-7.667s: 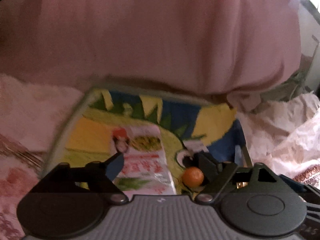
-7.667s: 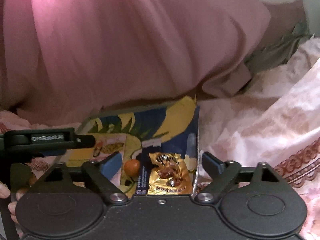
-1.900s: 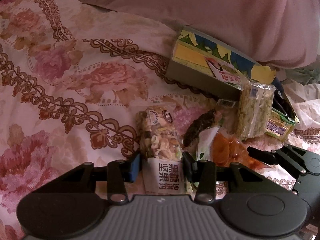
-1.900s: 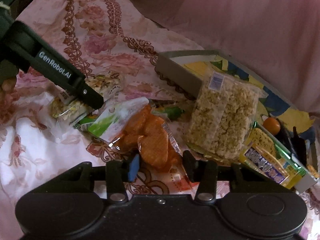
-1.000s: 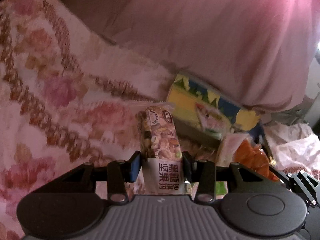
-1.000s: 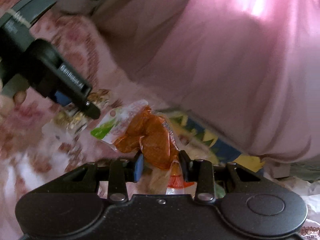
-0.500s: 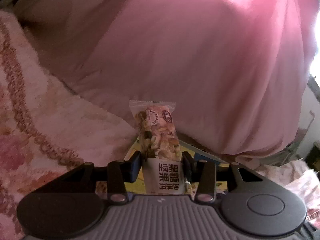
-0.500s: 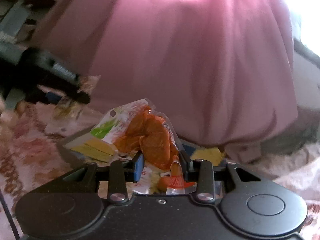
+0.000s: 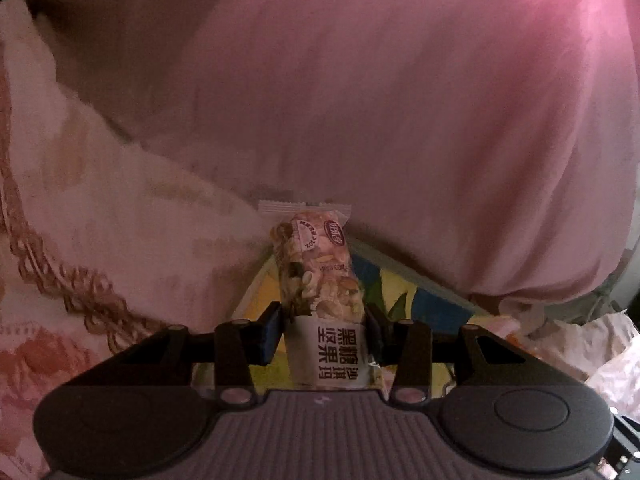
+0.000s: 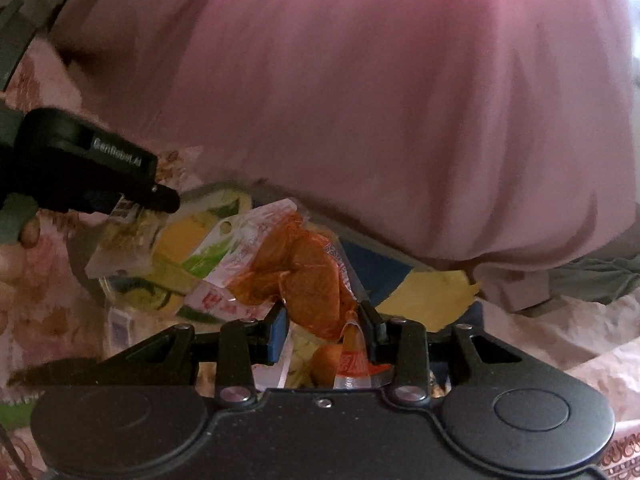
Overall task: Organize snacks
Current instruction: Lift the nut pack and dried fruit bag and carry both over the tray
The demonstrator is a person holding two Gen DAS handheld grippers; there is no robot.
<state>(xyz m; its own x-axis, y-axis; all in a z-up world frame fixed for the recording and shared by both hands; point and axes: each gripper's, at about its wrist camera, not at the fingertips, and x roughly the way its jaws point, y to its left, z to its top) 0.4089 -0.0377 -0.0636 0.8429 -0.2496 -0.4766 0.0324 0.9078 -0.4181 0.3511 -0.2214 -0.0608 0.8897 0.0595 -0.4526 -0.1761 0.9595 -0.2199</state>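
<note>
Box [image 10: 424, 300] directly below and ahead of both tools, on bed. Left tool [image 9: 322, 330] clamped on nut bar [image 9: 320, 280], long axis pointing forward over box's near-left corner. Right tool [image 10: 322, 322] pinching orange snack bag [image 10: 296, 276], hanging over box middle; judged nearer to drop.

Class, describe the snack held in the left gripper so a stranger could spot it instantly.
Below the big pink cloth, over the colourful box, the left gripper clamps an upright nut bar packet. Unlike the right gripper's orange pouch, it is clear-topped over pale nuts, with a white band of dark characters.
</note>
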